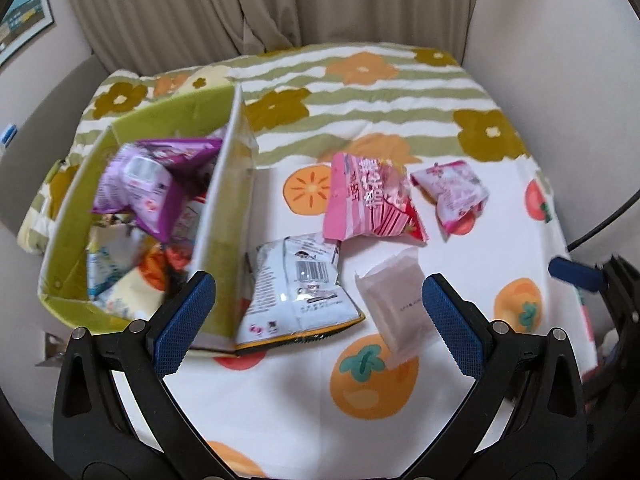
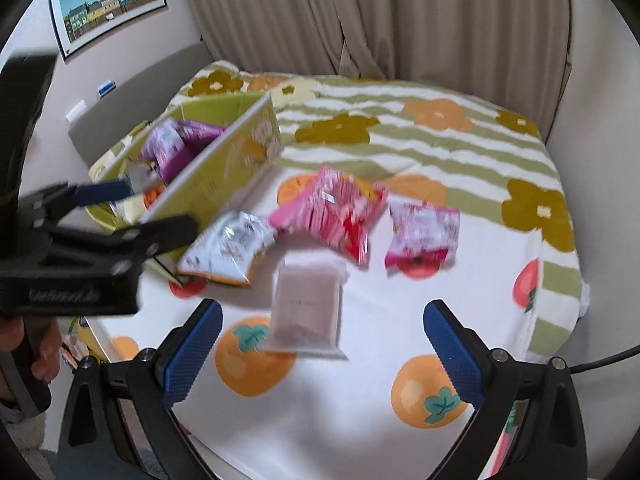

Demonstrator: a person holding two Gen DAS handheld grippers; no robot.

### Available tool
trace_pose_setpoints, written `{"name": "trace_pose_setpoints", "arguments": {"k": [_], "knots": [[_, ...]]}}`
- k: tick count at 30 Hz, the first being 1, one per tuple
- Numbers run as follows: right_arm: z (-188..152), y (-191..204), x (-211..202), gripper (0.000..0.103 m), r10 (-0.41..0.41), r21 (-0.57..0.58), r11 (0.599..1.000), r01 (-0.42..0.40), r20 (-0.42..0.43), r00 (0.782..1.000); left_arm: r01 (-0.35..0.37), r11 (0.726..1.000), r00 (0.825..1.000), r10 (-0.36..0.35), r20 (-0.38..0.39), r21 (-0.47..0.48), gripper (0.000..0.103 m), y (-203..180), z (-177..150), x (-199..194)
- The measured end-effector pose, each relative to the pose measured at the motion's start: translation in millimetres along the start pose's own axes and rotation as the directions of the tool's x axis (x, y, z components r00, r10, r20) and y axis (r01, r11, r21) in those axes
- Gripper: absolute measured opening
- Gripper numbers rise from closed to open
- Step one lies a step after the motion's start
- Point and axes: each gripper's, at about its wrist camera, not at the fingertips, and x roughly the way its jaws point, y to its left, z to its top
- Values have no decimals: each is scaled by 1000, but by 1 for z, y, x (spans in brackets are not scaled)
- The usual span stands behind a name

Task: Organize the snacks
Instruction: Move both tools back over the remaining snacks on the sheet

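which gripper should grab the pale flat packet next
Right, likely. The right gripper is open with the pale packet centred between its fingers. The left gripper is open too, but sits nearer the box and white bag.

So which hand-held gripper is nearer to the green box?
Left. The left hand-held gripper straddles the green box's near wall; the right hand-held gripper hangs apart over the cloth.
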Motion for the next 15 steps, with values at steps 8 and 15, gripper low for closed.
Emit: {"name": "trace_pose_setpoints", "arguments": {"k": [8,15], "knots": [[-24,-6,49,100,-7,25,1000,8,-35,999,-131,988,989,136,-58,78,97,-20,1,65],[-28,1,83,100,34,-10,999,-34,-37,999,-228,963,962,245,-119,141,90,-25,-4,103]]}}
